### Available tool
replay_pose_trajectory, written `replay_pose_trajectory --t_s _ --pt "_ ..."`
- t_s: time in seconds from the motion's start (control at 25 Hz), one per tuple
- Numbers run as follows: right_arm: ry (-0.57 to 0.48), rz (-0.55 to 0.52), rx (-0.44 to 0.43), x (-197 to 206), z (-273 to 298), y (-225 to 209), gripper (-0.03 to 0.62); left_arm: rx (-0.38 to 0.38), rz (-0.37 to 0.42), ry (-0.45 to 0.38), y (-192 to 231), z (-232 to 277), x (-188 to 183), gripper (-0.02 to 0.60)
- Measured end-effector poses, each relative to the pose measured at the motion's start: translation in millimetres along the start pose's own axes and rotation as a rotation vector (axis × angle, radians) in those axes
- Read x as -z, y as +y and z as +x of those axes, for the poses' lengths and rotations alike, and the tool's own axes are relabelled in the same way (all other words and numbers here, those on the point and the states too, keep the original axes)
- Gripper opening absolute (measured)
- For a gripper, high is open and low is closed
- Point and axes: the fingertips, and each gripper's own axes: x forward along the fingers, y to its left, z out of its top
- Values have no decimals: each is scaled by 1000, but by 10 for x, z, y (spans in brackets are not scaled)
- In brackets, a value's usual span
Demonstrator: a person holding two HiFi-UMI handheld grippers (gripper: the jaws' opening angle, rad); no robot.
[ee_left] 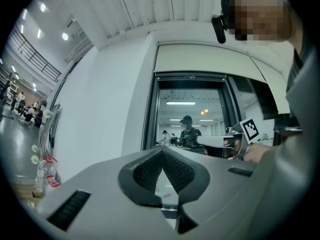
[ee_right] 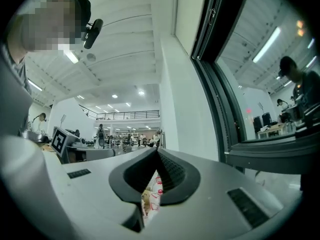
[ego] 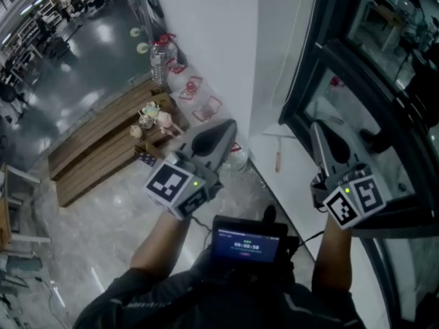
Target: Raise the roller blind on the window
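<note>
The window point(ego: 363, 81) has a dark frame and takes up the right of the head view. In the left gripper view a white blind panel point(ee_left: 200, 59) sits across the top of the window point(ee_left: 190, 114), with bare glass below it. A thin cord point(ego: 297, 26) hangs down the white wall beside the frame. My left gripper point(ego: 230, 125) is held up in front of the wall, left of the frame, with its jaw tips together and nothing between them point(ee_left: 162, 150). My right gripper point(ego: 317, 125) is raised next to the frame's lower corner. It is also shut and holds nothing point(ee_right: 156, 151).
A white sill point(ego: 302, 184) runs below the window, with a small reddish stick point(ego: 278, 160) lying on it. Wooden planks point(ego: 96, 139), a water bottle point(ego: 162, 57) and red-printed bags point(ego: 195, 91) lie on the floor to the left. A small screen point(ego: 247, 242) hangs at the person's chest.
</note>
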Motion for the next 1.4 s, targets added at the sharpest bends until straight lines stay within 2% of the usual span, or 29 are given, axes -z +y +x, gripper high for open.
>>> replay_pose_trajectory --t_s 0.12,0.28,0.52,0.8,1.16,1.4 --pt "0 5 26 -18 -163 105 23 23 -4 4 -98 -116 11 0" --pt "-10 -2 38 -102 -369 117 21 10 9 -28 -245 -175 -87 0" --pt "6 -43 29 -154 -596 -37 20 -11 8 -20 -531 -80 -117 0" --pt "-12 -34 5 -204 -818 -221 20 -26 20 -36 -812 95 -129 0" --pt "-30 -38 -13 -278 -890 -270 20 -51 46 -21 -935 113 -158 0" --pt "-35 -57 6 -284 -874 -242 20 -54 43 -27 -914 73 -144 0"
